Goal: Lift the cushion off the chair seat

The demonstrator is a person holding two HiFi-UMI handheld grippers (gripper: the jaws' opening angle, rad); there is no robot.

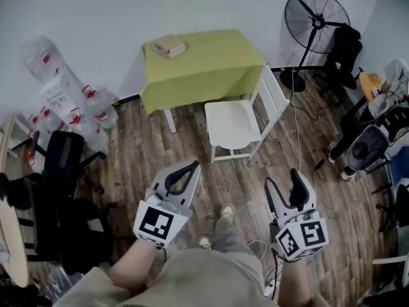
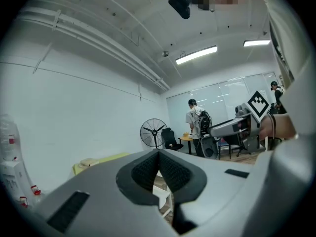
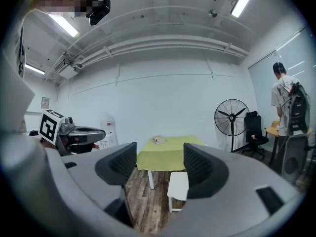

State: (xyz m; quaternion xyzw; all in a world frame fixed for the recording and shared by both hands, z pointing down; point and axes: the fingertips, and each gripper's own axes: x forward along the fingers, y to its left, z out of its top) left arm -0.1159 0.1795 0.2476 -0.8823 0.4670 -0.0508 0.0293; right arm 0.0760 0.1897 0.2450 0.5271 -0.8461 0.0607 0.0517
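Observation:
A white chair [image 1: 238, 123] stands on the wood floor at the right front corner of a table with a green cloth [image 1: 204, 62]. Its seat top is white and I cannot tell a cushion apart from the seat. Both grippers are held low, well short of the chair. My left gripper [image 1: 192, 166] is shut, pads meeting with nothing between them [image 2: 159, 154]. My right gripper [image 1: 285, 181] is open and empty. In the right gripper view the chair [image 3: 178, 184] and the table [image 3: 165, 158] show through the gap of the right gripper [image 3: 159, 164].
A tan flat thing [image 1: 169, 45] lies on the table. A standing fan [image 1: 316, 18] is at the back right, water bottles and a dispenser [image 1: 64, 91] at the left, a black office chair [image 1: 61, 162] nearer. Cables and clutter [image 1: 377, 126] line the right side. A person [image 3: 285, 105] stands far off.

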